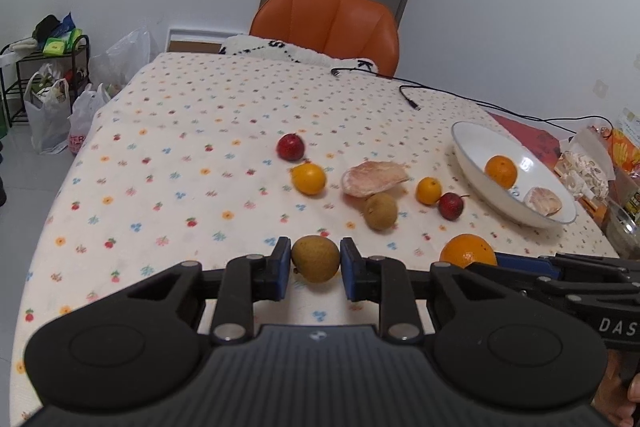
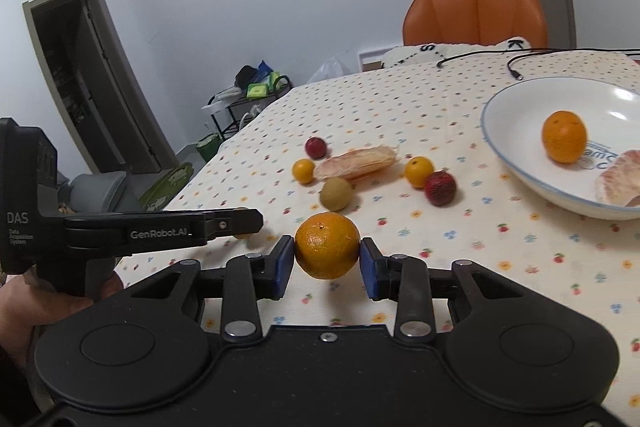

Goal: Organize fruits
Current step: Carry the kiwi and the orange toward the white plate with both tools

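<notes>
In the left wrist view my left gripper [image 1: 315, 265] is shut on a brown round fruit [image 1: 316, 253], held just above the flowered tablecloth [image 1: 168, 187]. In the right wrist view my right gripper [image 2: 327, 259] is shut on an orange [image 2: 327, 241], also slightly off the cloth. Both grippers sit side by side near the table's front edge. A white bowl [image 2: 492, 143] at the right holds an orange [image 2: 564, 135] and a pomelo piece [image 2: 618, 187]. A pomelo segment [image 1: 374, 179], another brown fruit [image 1: 380, 211], two small oranges and two red fruits lie loose mid-table.
An orange chair [image 1: 328, 23] stands behind the table's far edge. Black cables [image 1: 412, 99] run across the far right of the cloth. Packets and a glass jar [image 1: 622, 231] crowd the right edge beyond the bowl. A rack with bags [image 1: 48, 95] stands on the floor at left.
</notes>
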Demonstrator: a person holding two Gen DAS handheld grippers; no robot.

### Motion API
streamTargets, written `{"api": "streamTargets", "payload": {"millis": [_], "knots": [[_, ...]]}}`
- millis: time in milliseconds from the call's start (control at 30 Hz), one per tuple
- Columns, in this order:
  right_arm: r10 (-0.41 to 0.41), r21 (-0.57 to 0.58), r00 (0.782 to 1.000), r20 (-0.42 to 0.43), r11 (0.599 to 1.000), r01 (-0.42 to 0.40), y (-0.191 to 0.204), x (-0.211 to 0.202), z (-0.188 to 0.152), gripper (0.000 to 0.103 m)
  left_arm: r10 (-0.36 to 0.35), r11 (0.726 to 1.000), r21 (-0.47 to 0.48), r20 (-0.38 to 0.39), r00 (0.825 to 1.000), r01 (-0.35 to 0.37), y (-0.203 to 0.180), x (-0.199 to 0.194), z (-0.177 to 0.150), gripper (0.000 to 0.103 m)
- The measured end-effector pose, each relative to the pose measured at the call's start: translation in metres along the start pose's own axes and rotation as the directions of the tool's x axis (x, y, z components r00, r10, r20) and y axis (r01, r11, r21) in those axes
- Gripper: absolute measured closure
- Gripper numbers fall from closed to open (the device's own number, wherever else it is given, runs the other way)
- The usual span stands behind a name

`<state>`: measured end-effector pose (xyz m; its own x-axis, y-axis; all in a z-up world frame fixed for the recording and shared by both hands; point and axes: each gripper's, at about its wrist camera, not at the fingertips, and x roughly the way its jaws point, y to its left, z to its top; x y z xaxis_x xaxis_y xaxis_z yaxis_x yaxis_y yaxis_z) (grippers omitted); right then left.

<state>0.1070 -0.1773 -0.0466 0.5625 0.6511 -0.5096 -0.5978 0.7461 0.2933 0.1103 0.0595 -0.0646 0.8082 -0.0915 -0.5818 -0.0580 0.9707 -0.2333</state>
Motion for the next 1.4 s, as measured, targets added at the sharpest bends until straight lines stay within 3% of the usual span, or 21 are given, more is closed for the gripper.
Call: {"api": "streamTargets", "payload": {"millis": [1400], "knots": [[-0.149, 0.1, 0.98, 0.133, 0.986, 0.137, -0.077, -0.063, 0.014, 0.069, -0.148, 0.979, 0.152, 0.052, 0.988, 0.138, -0.107, 0.015, 0.033, 0.078]]}}
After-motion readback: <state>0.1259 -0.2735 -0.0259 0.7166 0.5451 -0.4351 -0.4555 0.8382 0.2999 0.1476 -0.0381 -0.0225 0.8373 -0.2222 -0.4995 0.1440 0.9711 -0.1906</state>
